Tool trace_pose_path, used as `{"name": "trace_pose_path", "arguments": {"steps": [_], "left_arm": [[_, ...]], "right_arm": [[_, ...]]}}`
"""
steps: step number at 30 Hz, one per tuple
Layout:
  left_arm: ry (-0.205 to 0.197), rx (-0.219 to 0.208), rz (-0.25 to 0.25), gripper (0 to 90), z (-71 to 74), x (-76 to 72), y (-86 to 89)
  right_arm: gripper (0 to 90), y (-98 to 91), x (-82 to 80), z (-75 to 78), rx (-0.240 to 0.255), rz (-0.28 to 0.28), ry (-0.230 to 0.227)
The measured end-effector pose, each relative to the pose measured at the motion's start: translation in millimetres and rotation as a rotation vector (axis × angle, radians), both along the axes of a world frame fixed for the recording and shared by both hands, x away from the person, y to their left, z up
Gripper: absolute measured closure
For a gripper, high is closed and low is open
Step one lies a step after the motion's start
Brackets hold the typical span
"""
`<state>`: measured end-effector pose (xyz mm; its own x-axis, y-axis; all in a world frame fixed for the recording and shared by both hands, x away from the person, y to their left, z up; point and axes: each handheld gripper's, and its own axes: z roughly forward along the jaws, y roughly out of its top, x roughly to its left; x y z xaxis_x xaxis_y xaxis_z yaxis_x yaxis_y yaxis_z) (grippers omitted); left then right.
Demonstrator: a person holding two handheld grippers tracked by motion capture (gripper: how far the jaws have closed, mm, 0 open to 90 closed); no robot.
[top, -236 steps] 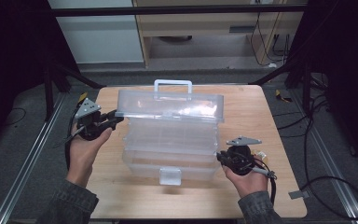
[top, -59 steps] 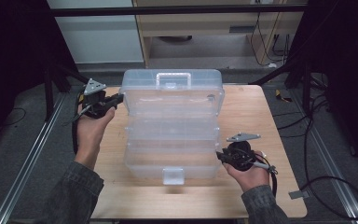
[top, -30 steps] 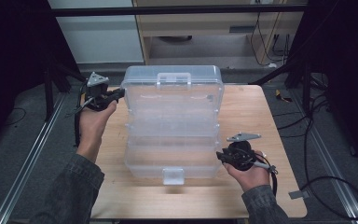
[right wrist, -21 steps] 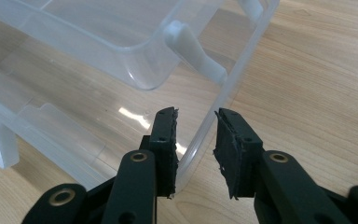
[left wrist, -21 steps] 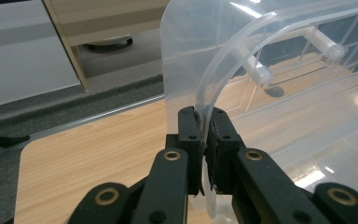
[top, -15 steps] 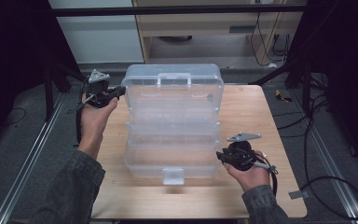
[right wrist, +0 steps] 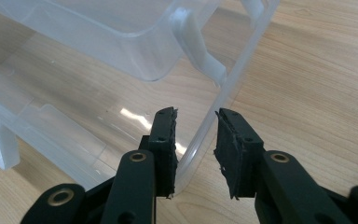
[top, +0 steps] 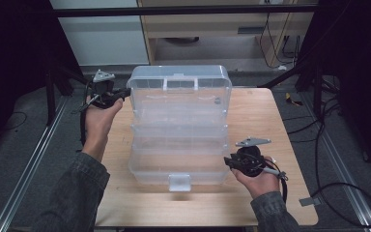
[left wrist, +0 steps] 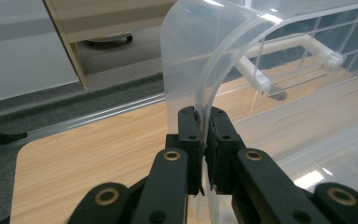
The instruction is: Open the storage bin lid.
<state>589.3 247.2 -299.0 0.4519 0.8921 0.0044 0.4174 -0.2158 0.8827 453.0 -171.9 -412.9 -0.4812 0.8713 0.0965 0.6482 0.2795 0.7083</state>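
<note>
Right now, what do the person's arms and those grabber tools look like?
Both sleeves are dark grey-blue, like denim. Each gripper, left and right, is black with a grey three-cornered plate and a trailing black cable. The fingers are flat black pads on arms with brass-coloured rivets.

Box [left wrist: 223, 70] cut off by top and right edges in left claw view; lid rim hidden where pinched between pads [left wrist: 189, 135]. In right claw view, box [right wrist: 121, 42] cut by top and left edges; unclear whether wall touches right pad [right wrist: 235, 149]. In high view, both sleeves [top: 77, 193] cut by bottom edge; claw [top: 124, 93] tips too small to read; tabletop [top: 265, 121] partly hidden under box.
</note>
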Motion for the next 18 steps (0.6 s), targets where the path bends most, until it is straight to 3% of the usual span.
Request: {"name": "trace_pose_path", "arguments": {"steps": [18], "left_arm": [[0.017,-0.009,0.012,85.2,-0.1,12.3,-1.6]], "right_arm": [[67.6,-0.1,0.0,-0.1,0.003,0.0,0.003]]}}
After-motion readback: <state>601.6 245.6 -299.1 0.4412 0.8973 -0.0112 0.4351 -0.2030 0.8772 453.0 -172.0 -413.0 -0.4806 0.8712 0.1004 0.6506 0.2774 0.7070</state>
